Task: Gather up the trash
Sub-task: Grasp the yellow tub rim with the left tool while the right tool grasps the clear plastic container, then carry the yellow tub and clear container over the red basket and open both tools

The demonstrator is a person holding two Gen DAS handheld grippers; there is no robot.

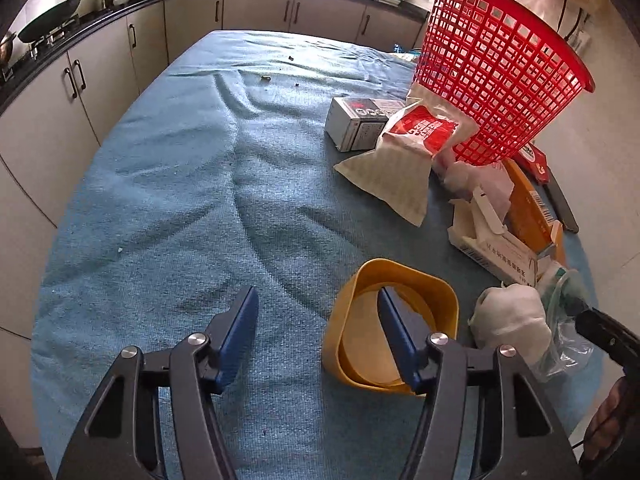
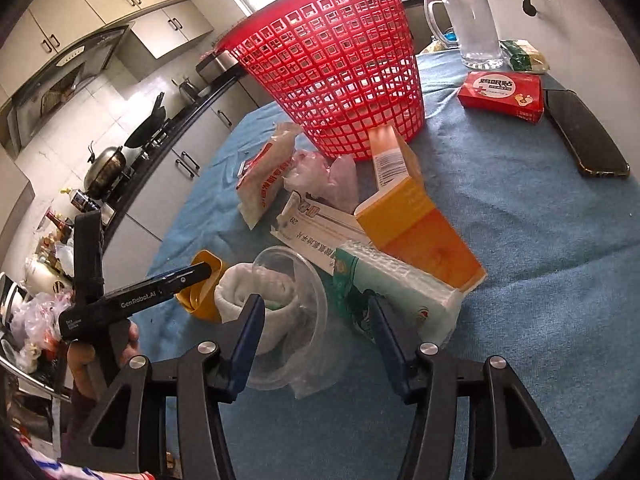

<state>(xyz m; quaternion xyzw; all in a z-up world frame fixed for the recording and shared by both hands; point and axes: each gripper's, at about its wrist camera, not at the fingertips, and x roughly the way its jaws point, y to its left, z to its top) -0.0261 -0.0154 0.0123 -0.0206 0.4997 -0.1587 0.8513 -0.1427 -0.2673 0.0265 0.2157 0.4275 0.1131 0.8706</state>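
Trash heaped beside a red basket

The red mesh basket (image 2: 332, 64) stands upright; against its base lie a red-and-white bag (image 2: 264, 184), crumpled plastic (image 2: 324, 176), an orange carton (image 2: 416, 220), a white box (image 2: 320, 232), a tissue pack (image 2: 396, 296), a clear cup (image 2: 292, 312) and a yellow cup (image 1: 396, 320).

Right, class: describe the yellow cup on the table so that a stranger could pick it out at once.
Start at the tall red mesh basket on the blue cloth, then follow the heap of boxes and wrappers toward the grippers. At its near end, beside a white cloth roll, lies the yellow cup: tipped on its side, the only yellow, squarish-rimmed thing there.
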